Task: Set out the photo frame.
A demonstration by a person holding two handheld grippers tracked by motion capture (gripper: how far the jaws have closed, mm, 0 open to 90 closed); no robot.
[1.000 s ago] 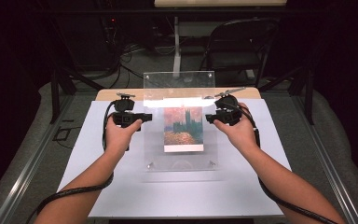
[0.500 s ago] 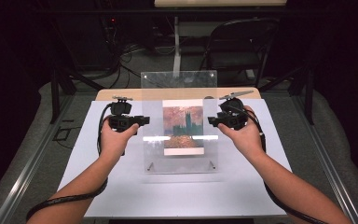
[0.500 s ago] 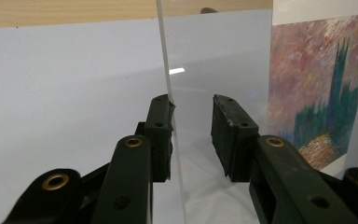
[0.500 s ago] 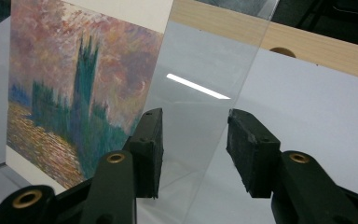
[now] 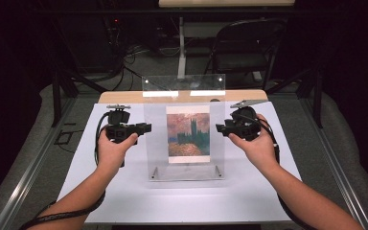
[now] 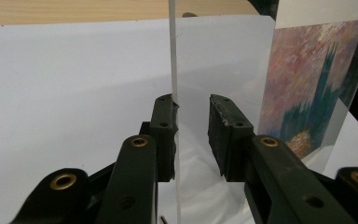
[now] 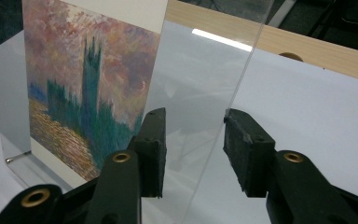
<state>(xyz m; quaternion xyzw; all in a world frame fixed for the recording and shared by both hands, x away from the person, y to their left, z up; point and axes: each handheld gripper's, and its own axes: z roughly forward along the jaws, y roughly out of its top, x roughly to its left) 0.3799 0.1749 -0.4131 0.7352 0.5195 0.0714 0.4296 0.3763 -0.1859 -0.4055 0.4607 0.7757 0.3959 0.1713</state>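
**A:** How did the clear frame (image 5: 184, 143) sit, and which way did it face?

**B:** It stood upright near the middle of the white sheet (image 5: 124, 201) on the worktop (image 5: 124, 96), long axis vertical, its broad face toward the person. The painting print (image 5: 188, 134) inside was also upright, its tower pointing up.

**A:** And the grippers?

**B:** The left gripper (image 6: 191, 116) had its fingers parted around the frame's left edge; the nearer-left finger lay against the edge, the other stood off it. The right gripper (image 7: 193, 135) straddled the right edge, its fingers apart, neither clearly pressing.

**A:** What had changed from a second earlier?

**B:** The frame had been lying tilted back then; it had since been raised to standing, and both hands had moved outward to its sides.

**A:** Counts?

**B:** One frame, one print, two grippers, two small metal pegs (image 5: 154, 172) at the frame's base. Farther off, one folding chair (image 5: 247, 45).
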